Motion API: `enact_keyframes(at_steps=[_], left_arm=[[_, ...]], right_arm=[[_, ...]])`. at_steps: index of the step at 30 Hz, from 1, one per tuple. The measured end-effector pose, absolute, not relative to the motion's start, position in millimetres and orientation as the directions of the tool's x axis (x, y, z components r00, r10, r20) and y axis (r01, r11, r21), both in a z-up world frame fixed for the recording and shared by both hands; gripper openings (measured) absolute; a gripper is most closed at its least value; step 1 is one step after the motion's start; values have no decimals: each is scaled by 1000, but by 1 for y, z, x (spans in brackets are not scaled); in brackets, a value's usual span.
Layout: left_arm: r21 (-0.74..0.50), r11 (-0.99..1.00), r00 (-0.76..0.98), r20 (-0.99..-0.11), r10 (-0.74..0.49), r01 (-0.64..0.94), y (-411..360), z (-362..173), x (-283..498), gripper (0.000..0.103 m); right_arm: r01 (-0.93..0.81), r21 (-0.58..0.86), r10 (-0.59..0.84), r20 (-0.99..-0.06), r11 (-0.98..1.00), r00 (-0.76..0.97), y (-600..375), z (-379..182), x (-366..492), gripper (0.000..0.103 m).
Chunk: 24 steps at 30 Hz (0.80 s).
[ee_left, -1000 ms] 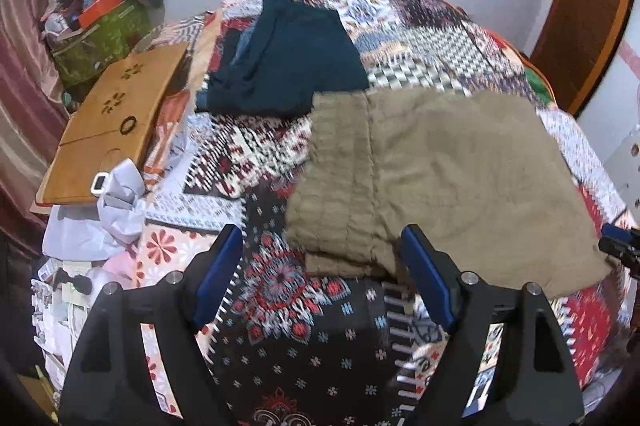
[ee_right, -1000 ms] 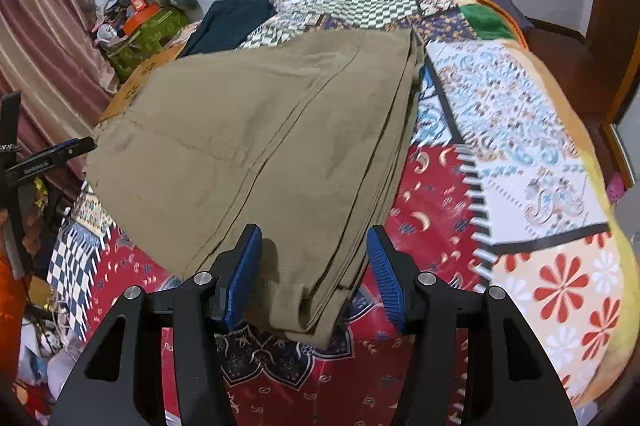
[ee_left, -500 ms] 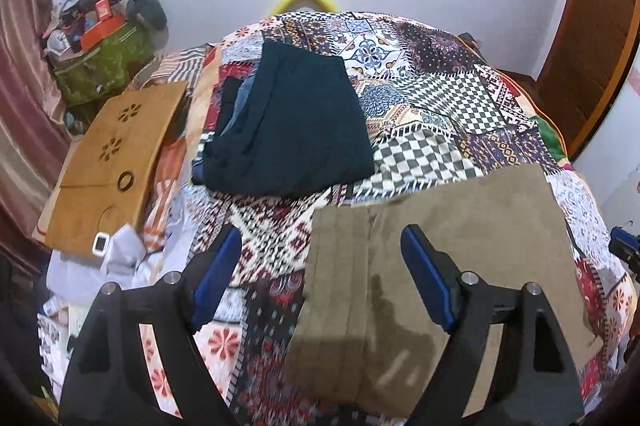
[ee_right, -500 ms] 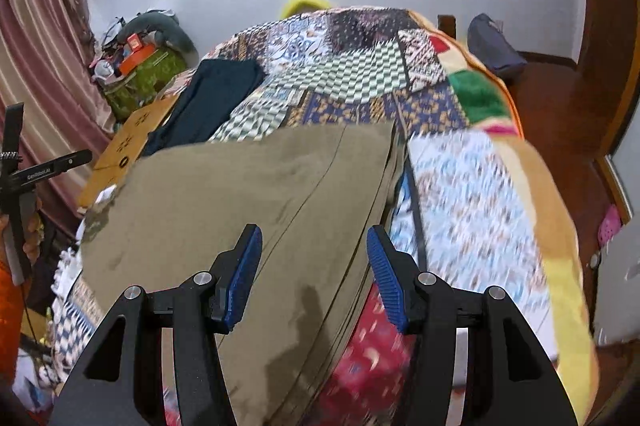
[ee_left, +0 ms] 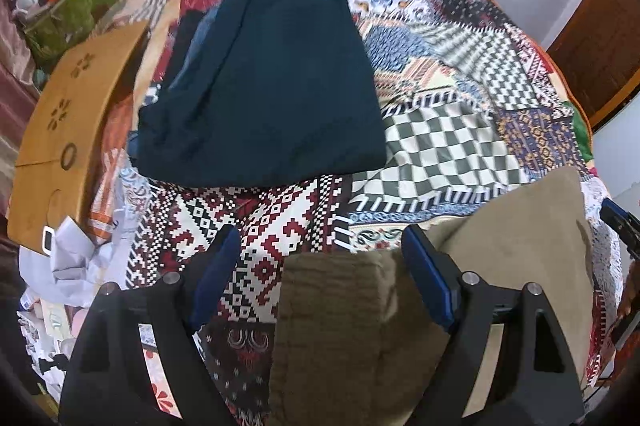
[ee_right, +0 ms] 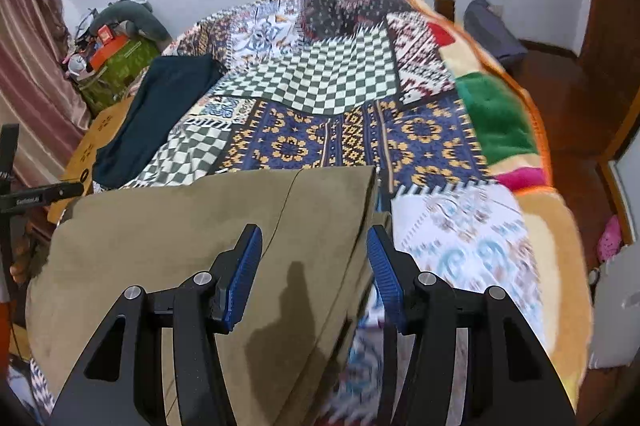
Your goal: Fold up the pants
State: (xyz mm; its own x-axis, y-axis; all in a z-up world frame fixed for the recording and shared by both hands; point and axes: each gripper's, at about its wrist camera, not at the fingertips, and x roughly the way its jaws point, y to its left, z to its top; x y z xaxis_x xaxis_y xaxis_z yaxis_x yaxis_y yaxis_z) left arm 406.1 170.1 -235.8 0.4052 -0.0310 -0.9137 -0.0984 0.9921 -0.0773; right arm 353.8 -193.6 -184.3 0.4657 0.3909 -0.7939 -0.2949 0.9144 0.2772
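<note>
The khaki pants (ee_left: 360,326) lie folded flat on the patchwork bedspread (ee_left: 440,145). My left gripper (ee_left: 320,238) hovers open over their far left corner, with the ribbed edge just below its jaws and nothing pinched. In the right wrist view the pants (ee_right: 160,246) fill the lower left. My right gripper (ee_right: 314,230) stands open above their far right corner, pads clear of the cloth. A folded dark teal garment (ee_left: 272,85) lies farther up the bed, also visible from the right wrist (ee_right: 160,113).
A wooden board (ee_left: 68,121) and crumpled white cloth (ee_left: 76,262) lie along the bed's left edge, with a green bag (ee_left: 68,9) behind. The bedspread (ee_right: 440,129) runs to the wall. A wooden door (ee_left: 600,45) stands at right.
Both grippers have travelled forward over the khaki pants, from their near end to their far edge. The pants stayed flat. Neither gripper's jaw gap changed.
</note>
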Motion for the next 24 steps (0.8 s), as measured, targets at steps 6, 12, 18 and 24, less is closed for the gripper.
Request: enact_keyframes(at_steps=[6,12,18,24], left_arm=[[-180,975,369,-921,-122,-127,183,-260,410,83],[-275,956,384,-897,-218,-100,186,-262,405,56],[-223,968,424,-892,-155,-117,187,-260,394,56],[-9,946,343,-933,108,-323,219,-277,381,9]], right_arm=[[-237,336,407,-816,912,410,-193,-212,389,51],[-221,300,366,-845,928,389,-188,-226,406,35],[-245,182,267,-886,952,380,-184,-240,407,3],[-272,141,239,-897,952,372,-174,-241,408,2]])
